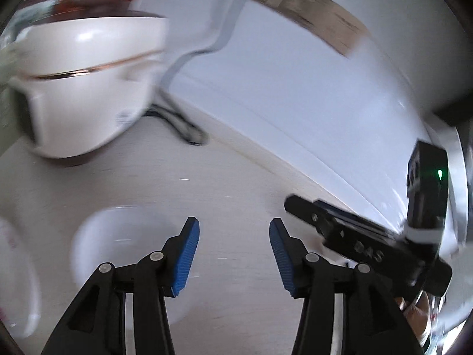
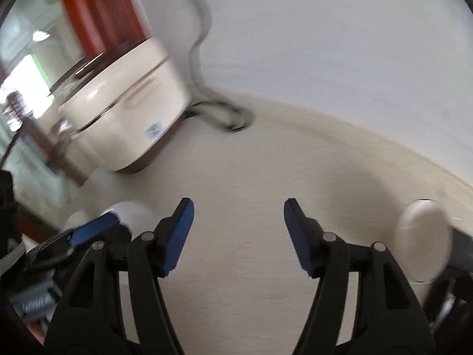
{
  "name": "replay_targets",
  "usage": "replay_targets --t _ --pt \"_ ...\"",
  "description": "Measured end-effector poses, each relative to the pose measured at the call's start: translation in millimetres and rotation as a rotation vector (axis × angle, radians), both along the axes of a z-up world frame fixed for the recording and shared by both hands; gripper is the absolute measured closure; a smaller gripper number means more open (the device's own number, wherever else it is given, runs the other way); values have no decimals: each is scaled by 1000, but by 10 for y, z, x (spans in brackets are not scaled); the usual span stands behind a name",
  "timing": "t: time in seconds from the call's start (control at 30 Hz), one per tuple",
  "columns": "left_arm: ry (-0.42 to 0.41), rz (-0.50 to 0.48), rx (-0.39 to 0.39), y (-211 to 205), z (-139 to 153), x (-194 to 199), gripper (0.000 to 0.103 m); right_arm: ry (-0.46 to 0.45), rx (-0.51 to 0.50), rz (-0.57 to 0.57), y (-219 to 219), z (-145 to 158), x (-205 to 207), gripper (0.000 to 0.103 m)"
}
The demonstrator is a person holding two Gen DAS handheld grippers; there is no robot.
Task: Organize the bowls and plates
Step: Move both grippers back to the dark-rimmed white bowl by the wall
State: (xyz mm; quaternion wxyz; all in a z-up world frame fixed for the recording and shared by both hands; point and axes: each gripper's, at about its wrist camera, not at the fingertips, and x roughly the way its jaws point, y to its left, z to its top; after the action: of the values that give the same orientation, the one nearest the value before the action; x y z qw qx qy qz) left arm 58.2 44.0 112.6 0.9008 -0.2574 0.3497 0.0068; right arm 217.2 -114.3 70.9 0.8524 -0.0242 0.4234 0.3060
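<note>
Both of my grippers are empty right now. The left gripper (image 1: 234,230) stands partly spread with only bare bench (image 1: 236,177) between its blue pads, and the right gripper (image 2: 239,211) is spread a little wider, also over nothing.

The main risk, as I judge it, is the blur: both views are smeared, so anything I aim at from here could be misjudged. A white bowl (image 1: 118,242) sits on the bench just left of my left gripper's left finger — a careless sweep could clip its rim and skid it. Another white dish (image 1: 17,278), at the far left edge of the left view, lies close beside it, so a knock might drive one into the other. My two grippers are also near each other; the right one shows as a black body (image 1: 369,236) at the right of the left view, and the left one's blue pad (image 2: 94,227) pokes into the right view, so they could collide. The cream appliance (image 2: 130,112) and its cord (image 2: 224,115) stand behind, well apart from my fingers.

The bowl looks plain, white and glossy, upright, seemingly empty, though too blurred to tell its depth. In the right view a pale oval piece (image 2: 424,242) shows at the right — plate or not, I cannot tell.
</note>
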Motion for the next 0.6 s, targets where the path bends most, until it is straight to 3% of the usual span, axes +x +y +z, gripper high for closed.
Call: replay_targets --t 0.23,0.37,0.6 --pt "-9 -176 -21 -543 -164 429 52 -125 -67 -311 -843 -78 91 36" --pt "8 -279 -90 -858 -239 698 52 -127 -105 -428 -1153 -114 259 36" --pt "71 -359 -46 -1340 -434 1177 52 -121 -118 -591 -1636 -296 445 36"
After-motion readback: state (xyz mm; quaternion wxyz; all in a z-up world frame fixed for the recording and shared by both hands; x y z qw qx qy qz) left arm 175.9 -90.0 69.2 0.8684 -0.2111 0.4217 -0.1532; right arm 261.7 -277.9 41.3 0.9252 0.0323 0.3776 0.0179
